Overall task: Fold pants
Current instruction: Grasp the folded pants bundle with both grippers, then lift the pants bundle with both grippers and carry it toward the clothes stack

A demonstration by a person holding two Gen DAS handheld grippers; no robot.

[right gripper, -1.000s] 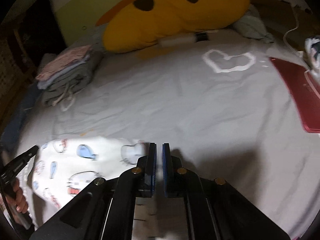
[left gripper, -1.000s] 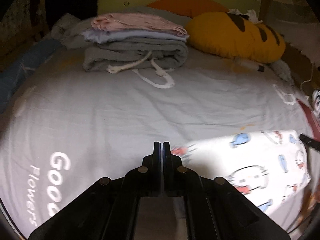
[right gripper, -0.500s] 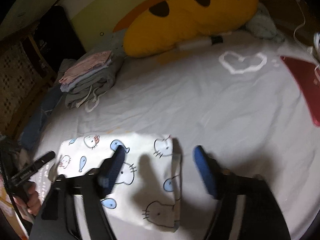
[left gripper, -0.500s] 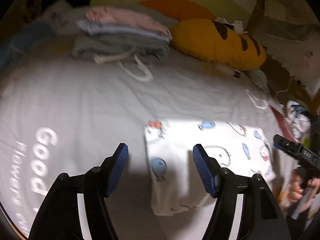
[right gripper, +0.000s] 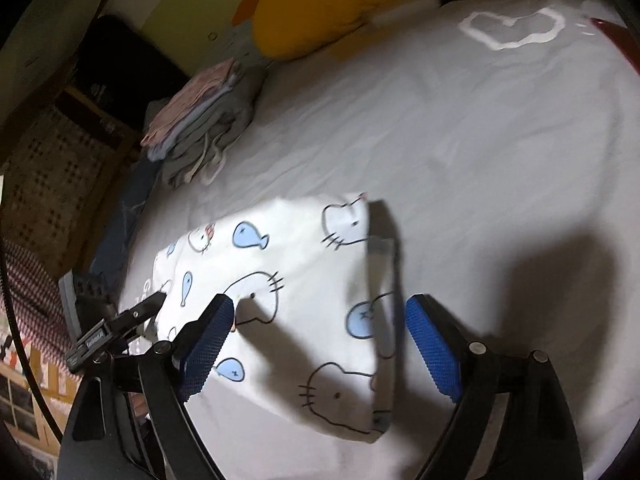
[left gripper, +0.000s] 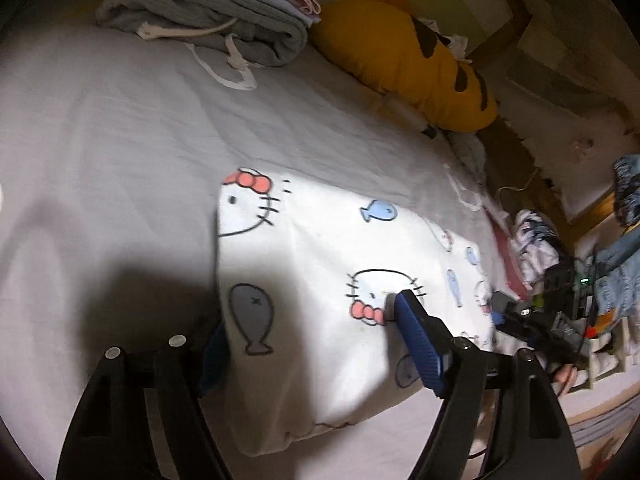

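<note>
A: Since a second ago we have tipped both tools downward, so the folded pants (left gripper: 320,280) fill much more of each view than before, and the stack of folded clothes (left gripper: 224,12) has slid up toward the top edge of the left wrist view.

B: And both sets of jaws were pressed together then. Now our left gripper (left gripper: 308,328) has just been opening further, with the pants lying between its blue pads but not squeezed by them.

A: Agreed. One pad sits just off the cloth's left edge, the other hovers over a cat face print. Whether that pad touches the fabric we cannot tell.

B: Our right gripper (right gripper: 320,320) has sprung wide as well and holds nothing. Its jaws straddle the right end of the pants (right gripper: 304,312): one pad over the cloth, the other beyond the folded edge, above the bare bedsheet (right gripper: 480,152).

A: The pants lie flat on the grey sheet as a neat white rectangle printed with cat faces and blue fish, near the bed's front edge.

B: Well apart from them, at the back, we see the clothes stack (right gripper: 200,120) and beside it the yellow pillow (left gripper: 404,60) with dark spots.

A: In the left wrist view the other tool and a bit of hand (left gripper: 564,376) show at the right.
</note>
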